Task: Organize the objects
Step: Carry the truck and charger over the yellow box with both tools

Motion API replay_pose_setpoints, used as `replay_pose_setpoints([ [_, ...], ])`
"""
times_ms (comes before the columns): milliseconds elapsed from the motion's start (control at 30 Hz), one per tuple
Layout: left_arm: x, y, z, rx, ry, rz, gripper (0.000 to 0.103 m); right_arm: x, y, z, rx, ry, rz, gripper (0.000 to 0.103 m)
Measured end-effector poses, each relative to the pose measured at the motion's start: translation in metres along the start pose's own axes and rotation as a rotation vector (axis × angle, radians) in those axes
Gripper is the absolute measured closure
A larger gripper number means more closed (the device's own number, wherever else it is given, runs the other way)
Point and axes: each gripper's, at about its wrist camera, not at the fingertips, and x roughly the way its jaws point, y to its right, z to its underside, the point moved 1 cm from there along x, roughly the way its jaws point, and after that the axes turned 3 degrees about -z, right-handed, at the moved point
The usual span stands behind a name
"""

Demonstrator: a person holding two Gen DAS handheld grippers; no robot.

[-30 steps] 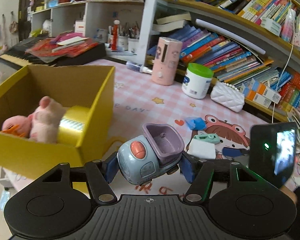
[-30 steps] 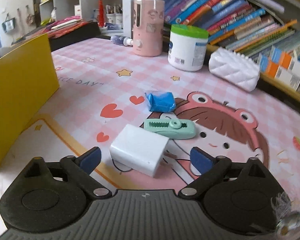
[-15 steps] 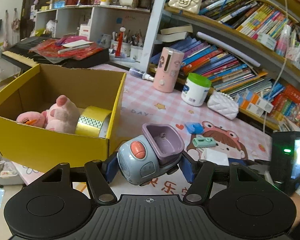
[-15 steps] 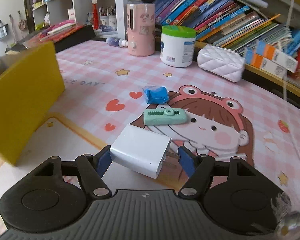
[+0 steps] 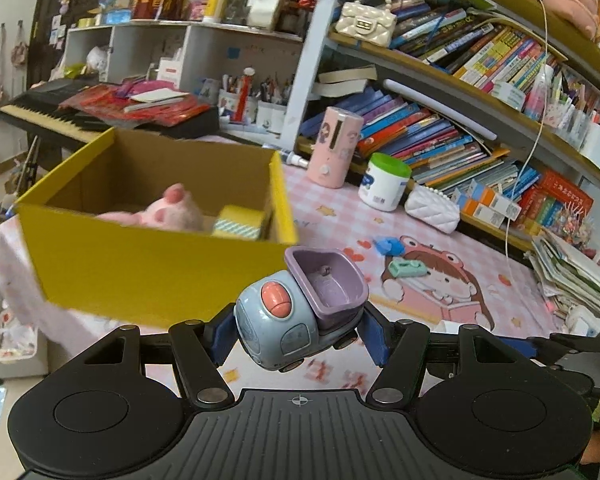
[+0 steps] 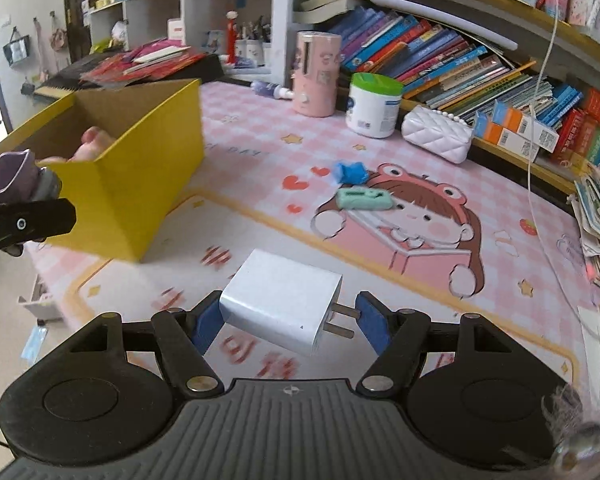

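A: Holding anything, or are both sets of tongs idling?

B: Both are carrying. The left tongs (image 5: pixel 298 334) are clenching a blue-grey plastic toy truck with a purple tipper bed (image 5: pixel 300 314), lifted off the pink checked cartoon-print surface (image 6: pixel 380 280). The right tongs (image 6: pixel 288 320) are gripping a white plastic plug-in charger block (image 6: pixel 280 312), also raised.

A: Where is the yellow cardboard box (image 5: pixel 148 264) sitting?

B: Ahead and to the left of both tongs. A pink plush toy (image 5: pixel 168 212) and a roll of gold tape (image 5: pixel 240 222) are lying inside already.

A: So what is remaining?

B: Judging by this, both held items are waiting to go in. Ahead of the right tongs, a mint-green plastic clip (image 6: pixel 364 199) and a small crumpled blue packet (image 6: pixel 350 172) are lying loose.
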Motion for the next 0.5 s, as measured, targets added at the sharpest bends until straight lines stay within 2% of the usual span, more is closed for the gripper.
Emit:
replay_pose_setpoints([
  [500, -0.062, -0.071, 0.020, -0.016, 0.000, -0.034, 0.040, -0.038, -0.092, 0.026, -0.019, -0.024, -0.030, 0.034],
])
